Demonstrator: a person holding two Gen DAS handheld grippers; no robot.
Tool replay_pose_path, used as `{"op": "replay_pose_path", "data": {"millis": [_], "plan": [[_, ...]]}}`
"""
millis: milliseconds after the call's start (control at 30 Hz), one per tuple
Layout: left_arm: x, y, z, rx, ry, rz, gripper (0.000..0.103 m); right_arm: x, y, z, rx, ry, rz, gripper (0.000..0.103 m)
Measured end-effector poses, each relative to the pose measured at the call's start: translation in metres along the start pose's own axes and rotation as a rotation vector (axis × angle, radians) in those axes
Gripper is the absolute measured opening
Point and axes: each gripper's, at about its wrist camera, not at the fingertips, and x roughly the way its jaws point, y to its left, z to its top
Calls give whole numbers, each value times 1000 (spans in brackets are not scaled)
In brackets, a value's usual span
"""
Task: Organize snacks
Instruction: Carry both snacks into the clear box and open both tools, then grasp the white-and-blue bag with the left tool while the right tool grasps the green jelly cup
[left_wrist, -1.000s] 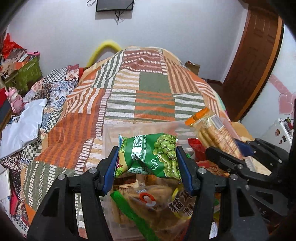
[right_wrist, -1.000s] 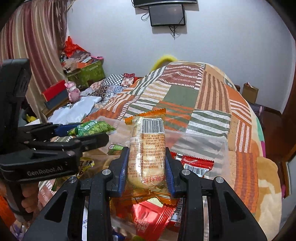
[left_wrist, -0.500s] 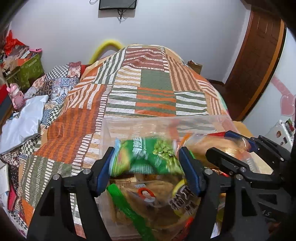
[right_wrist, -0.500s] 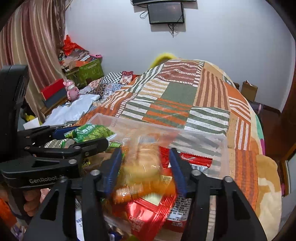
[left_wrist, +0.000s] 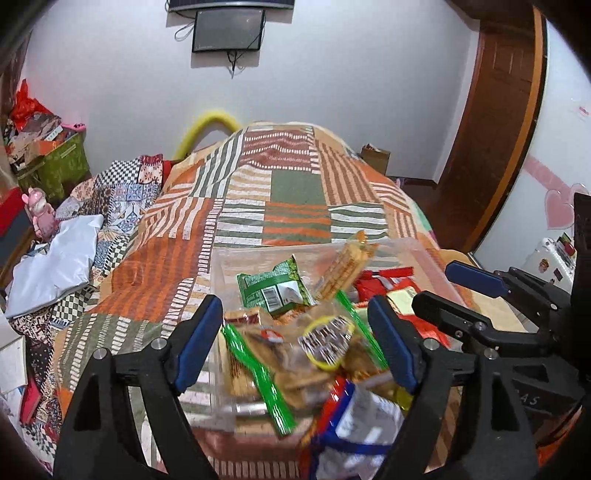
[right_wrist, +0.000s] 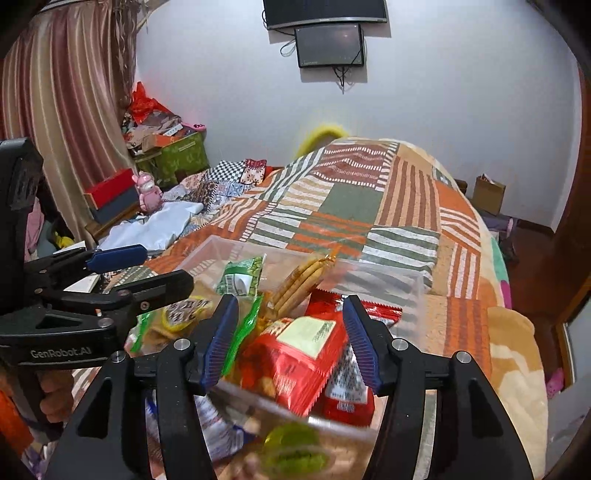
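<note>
Patchwork-quilted bed (left_wrist: 295, 192) w/ clear snack bin (left_wrist: 424, 254) near front edge, white cloth (left_wrist: 55, 266) at left.

Patchwork quilt (left_wrist: 295, 199), wall screen (right_wrist: 330, 44), pink figurine (right_wrist: 147, 190)

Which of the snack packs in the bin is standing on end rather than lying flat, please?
The biscuit sleeve: it leans upright against the far wall of the clear bin, beside the green pea pack. The red packs lie flat.

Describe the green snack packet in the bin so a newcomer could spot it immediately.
On the striped patchwork bed sits a clear plastic bin full of snacks. At its far side lies the green packet, propped beside a tilted stack of biscuits. It alone is solid green with a white barcode panel.
</note>
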Motion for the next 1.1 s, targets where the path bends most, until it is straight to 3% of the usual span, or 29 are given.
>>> {"op": "replay_pose_path", "data": {"millis": [100,200,467,767,1100], "plan": [[-16,-6,-6,16,-24,3,85,-13,2,-5,-9,-14,-16,56],[-30,-10,-14,24,-33,-3,89,-27,1,-12,-2,-32,-27,69],[-40,-13,-46,7,5,-29,91,-48,-8,-38,19,-26,-40,69],[-19,-10,-85,-27,95,-54,92,-39,-14,-70,46,50,-36,70],[14,-19,-95,-11,163,-81,92,-6,-15,-85,42,138,-8,69]]}}
